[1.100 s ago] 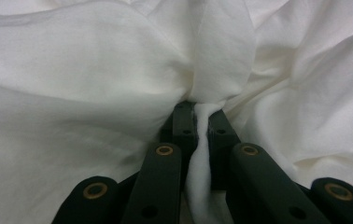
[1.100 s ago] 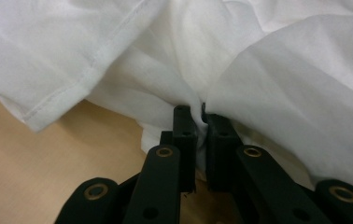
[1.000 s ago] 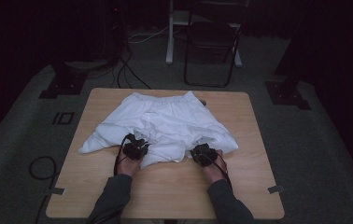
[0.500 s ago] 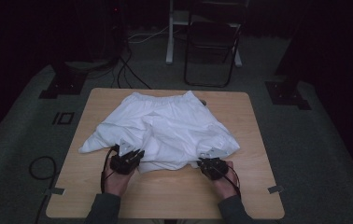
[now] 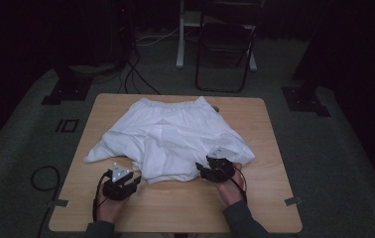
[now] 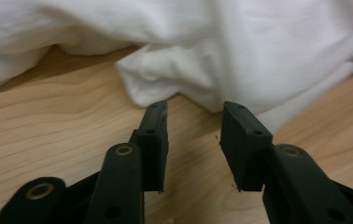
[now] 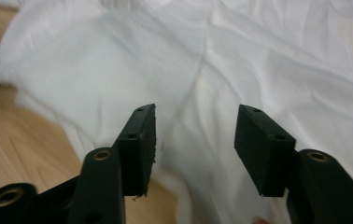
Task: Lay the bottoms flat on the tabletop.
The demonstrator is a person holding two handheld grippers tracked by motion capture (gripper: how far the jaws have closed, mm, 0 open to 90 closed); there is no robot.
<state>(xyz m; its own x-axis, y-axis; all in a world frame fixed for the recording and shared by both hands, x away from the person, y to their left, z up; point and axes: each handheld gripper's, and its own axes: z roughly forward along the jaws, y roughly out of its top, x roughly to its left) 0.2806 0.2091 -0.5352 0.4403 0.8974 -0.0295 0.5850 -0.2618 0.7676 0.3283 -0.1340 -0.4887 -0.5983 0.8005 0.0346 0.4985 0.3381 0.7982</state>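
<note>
Both grippers stand open at the near edge of the tabletop (image 5: 175, 213), nothing between either pair of jaws. White shorts (image 5: 175, 139) lie spread over the middle of the tabletop, waistband toward the far edge, leg hems toward the near edge; long axis of the heap runs roughly from the left edge to the right edge.

Left gripper (image 5: 132, 182): just off the near hem, jaws pointing at it. In the left gripper view the left gripper (image 6: 193, 135) has bare wood between the jaws and a bunched corner of the shorts (image 6: 174, 79) just ahead of the tips, not touching.

Right gripper (image 5: 206, 172): over the near right part of the cloth. In the right gripper view the right gripper (image 7: 195, 140) looks down on the shorts (image 7: 240, 60), fabric lying under the gap (pads not pressing on it, as far as I can tell).

Right gripper is therefore the nearer one to cloth; the left must go forward a little to reach the hem.

Against the earlier frames: both pairs of jaws have just been opening, with no fabric left in them. Left hand has drawn back toward the near left corner; the near hem now lies farther toward the near edge and the cloth looks flatter.
</note>
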